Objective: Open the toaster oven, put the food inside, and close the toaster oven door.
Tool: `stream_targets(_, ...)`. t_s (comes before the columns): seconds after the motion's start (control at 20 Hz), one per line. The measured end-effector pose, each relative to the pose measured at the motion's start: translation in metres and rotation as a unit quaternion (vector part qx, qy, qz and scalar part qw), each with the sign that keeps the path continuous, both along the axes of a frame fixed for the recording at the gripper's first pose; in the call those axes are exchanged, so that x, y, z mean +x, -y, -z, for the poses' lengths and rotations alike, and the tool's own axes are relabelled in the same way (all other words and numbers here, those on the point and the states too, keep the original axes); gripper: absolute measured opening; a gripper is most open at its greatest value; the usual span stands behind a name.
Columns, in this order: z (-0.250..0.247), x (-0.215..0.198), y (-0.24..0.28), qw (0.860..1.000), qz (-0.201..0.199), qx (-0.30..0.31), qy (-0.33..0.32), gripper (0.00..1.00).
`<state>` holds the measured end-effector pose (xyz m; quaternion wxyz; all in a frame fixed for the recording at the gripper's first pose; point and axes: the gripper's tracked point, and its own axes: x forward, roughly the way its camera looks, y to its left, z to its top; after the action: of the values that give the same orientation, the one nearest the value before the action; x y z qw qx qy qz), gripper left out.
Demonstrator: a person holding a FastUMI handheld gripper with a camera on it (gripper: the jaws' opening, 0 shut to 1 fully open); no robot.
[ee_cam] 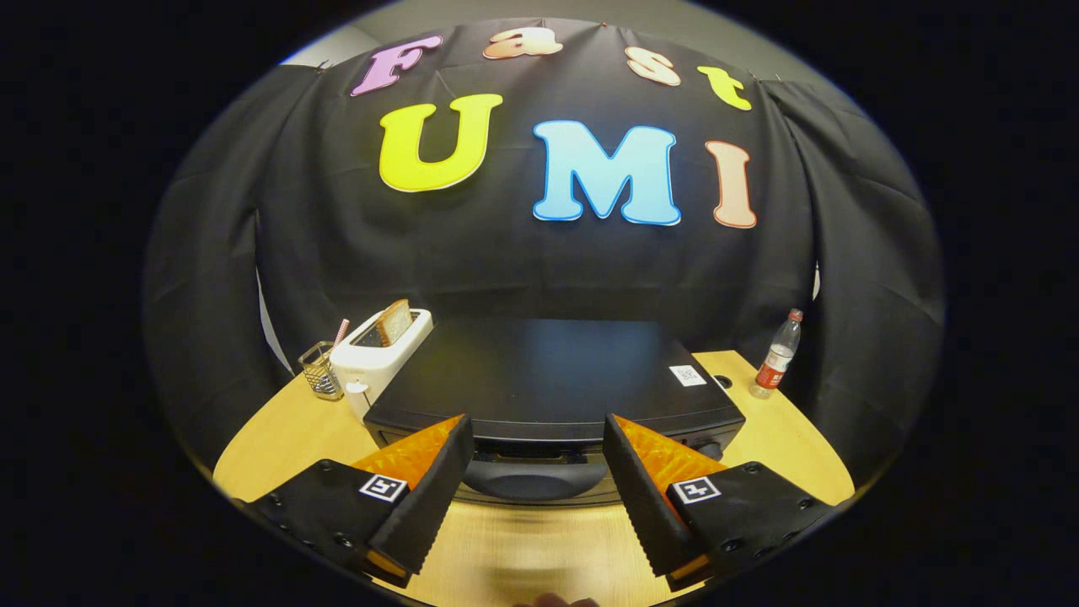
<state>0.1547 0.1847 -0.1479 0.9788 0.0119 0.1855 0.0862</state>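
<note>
**Toaster oven shut, nothing loaded yet**

The toaster oven (548, 379) sits in the middle of the wooden table (278, 438), its black top facing up and its door closed; the door handle (533, 476) lies along the front, just ahead of the gap between the fingers. Left of the oven a wire basket (319, 371) holds a pink straw, and between it and the oven, touching or nearly touching the oven's side, stands a white toaster (379, 354) with a slice of bread (394, 322) upright in its slot; that bread looks like the food to load. The gripper (538, 489) hovers in front of the oven with its jaws wide apart, holding nothing, one finger on each side of the handle. Right of the oven, well apart, stands a plastic bottle (776, 354). By this evidence, no step is done: opening, loading and closing all remain.
</note>
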Motion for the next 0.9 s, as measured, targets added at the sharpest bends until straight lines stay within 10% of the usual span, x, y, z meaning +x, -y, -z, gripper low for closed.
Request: stream_targets(0.9, 0.033, 0.005, 0.003, 0.998, 0.0, -0.014, -0.055, 0.99)
